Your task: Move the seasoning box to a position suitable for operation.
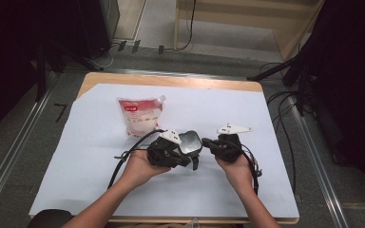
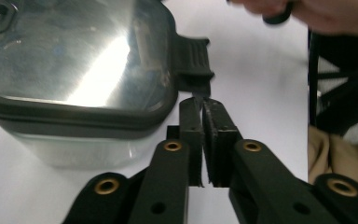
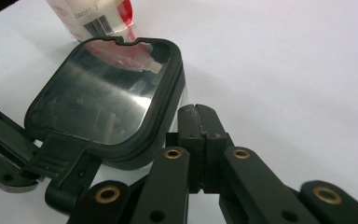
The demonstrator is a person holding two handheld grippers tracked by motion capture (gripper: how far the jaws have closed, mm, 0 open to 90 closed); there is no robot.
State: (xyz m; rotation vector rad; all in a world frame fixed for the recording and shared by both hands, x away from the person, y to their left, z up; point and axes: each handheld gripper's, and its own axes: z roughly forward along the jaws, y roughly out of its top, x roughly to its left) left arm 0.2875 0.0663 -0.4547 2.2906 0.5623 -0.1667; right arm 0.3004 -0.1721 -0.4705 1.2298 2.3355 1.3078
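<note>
A clear container (image 1: 190, 141) with a dark-rimmed see-through lid (image 2: 74, 60) stands on the white sheet between my two grippers. A black latch tab (image 2: 192, 60) hangs off the lid's side. My left gripper (image 2: 204, 105) has its jaws almost together, pinching the lower edge of that tab; in the high view it (image 1: 193, 159) comes at the container from the left. My right gripper (image 3: 198, 112) is shut with nothing in it, its tips just beside the lid (image 3: 102, 102); from above it (image 1: 204, 141) points left at the container. The tab (image 3: 58, 161) shows at the lid's near corner.
A pouch (image 1: 141, 115) with a red top, a spout and white contents lies behind the container, its barcode end (image 3: 93, 16) close to the lid. The white sheet (image 1: 247, 109) covers a wooden table (image 1: 171, 80). Cables (image 1: 123, 159) trail off both grippers.
</note>
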